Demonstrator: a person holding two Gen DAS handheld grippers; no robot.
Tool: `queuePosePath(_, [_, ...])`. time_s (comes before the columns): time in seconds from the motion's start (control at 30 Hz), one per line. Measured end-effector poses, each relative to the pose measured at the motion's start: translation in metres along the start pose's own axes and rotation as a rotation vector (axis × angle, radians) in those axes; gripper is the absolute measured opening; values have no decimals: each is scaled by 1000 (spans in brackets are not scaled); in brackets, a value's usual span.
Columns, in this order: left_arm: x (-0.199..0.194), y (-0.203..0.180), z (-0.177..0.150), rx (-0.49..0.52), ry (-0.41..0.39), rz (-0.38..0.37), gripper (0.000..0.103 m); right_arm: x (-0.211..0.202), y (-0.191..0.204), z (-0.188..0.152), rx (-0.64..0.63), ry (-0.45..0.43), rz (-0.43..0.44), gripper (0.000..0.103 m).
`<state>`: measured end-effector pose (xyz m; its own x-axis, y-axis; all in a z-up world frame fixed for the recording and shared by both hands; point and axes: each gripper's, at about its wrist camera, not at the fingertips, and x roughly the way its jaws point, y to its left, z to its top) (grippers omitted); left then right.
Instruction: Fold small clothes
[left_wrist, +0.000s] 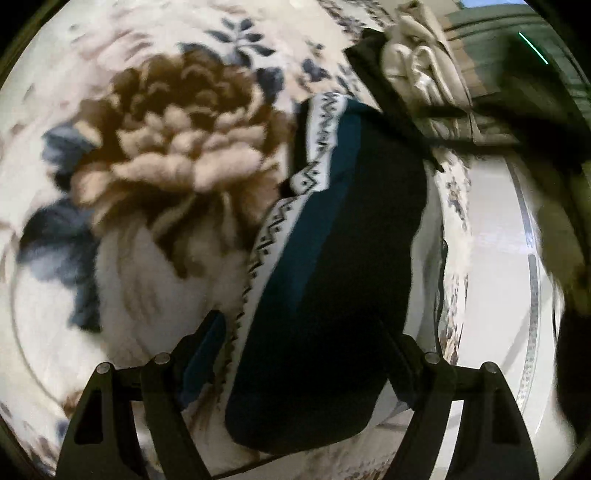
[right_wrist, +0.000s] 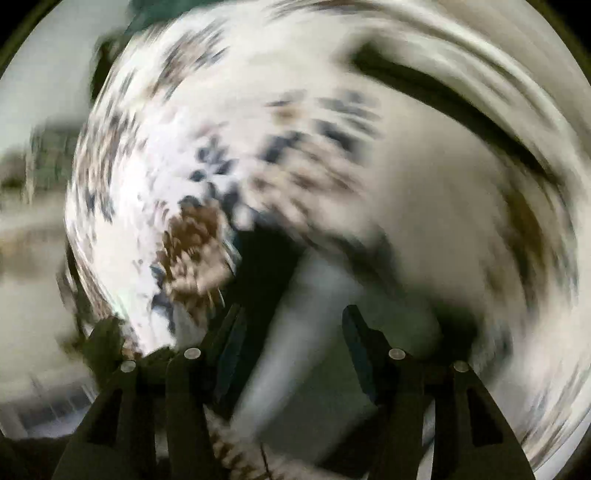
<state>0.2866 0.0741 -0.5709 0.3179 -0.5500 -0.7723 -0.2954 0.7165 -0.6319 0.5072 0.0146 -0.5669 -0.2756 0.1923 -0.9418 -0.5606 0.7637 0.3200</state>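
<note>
here the dark blue garment (left_wrist: 332, 258) with its white zigzag trim lies mid-frame on the floral blanket (left_wrist: 147, 147), soft and limp, best pinched at a hem, between the spread-apart left gripper (left_wrist: 306, 339); the right gripper (right_wrist: 293, 325), blurred, also gapes.

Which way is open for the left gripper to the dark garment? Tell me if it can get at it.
Probably yes. The dark garment with its zigzag band lies straight ahead between the open fingers of the left gripper, on the floral blanket; nothing lies across it.
</note>
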Motion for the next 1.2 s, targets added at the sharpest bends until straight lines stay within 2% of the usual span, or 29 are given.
queuePosePath(0.07, [3,-3,-2,11,1,-8,77,39,22,38,-104,114,-53,56])
queuePosePath(0.13, [5,-5,-3,17,0,-13,77,70,31,57,-167,228,-81,56])
queuePosePath(0.17, [6,-6,-4,19,-1,-16,77,82,35,61,-195,266,-110,47])
queuePosePath(0.2, [7,-7,-5,19,-3,-21,77,86,38,64,-224,268,-128,9])
queuePosePath(0.23, [6,-7,-8,18,-3,-27,77,84,38,67,-215,234,-156,8])
queuePosePath(0.27, [7,-7,-9,12,-6,-33,77,80,34,72,-168,209,-144,6])
queuePosePath(0.37, [8,-6,-15,-2,-19,-62,77,57,-12,81,168,95,10,6])
queuePosePath(0.4, [9,-7,-16,-1,-15,-61,77,56,-28,78,257,81,66,6])
queuePosePath(0.47, [10,-9,-17,5,1,-52,77,66,-53,68,377,106,166,6])
queuePosePath(0.53, [5,-12,-14,7,16,-51,77,65,-63,59,407,100,226,9])
queuePosePath(0.57, [3,-14,-12,6,20,-50,77,57,-67,53,400,84,261,22])
queuePosePath(0.6, [-2,-14,-9,2,21,-50,77,39,-73,44,395,35,282,43])
queuePosePath(0.67, [-15,-13,-4,-16,10,-58,79,1,-86,21,390,-69,280,62])
queuePosePath(0.73, [-26,-10,3,-41,-16,-82,80,-42,-107,-13,394,-160,261,64])
queuePosePath(0.8, [-31,-9,11,-48,-27,-83,81,-68,-132,-55,435,-209,255,82])
queuePosePath(0.9, [-24,-15,33,-30,-21,-75,81,-80,-176,-121,549,-223,263,86])
queuePosePath(1.0, [-2,-29,51,30,-2,-63,81,-57,-214,-194,676,-223,282,86])
queuePosePath(1.1, [12,-32,64,88,34,-60,81,-16,-233,-241,722,-224,385,89])
queuePosePath(1.2, [28,-32,70,148,71,-62,81,36,-236,-259,697,-240,517,89])
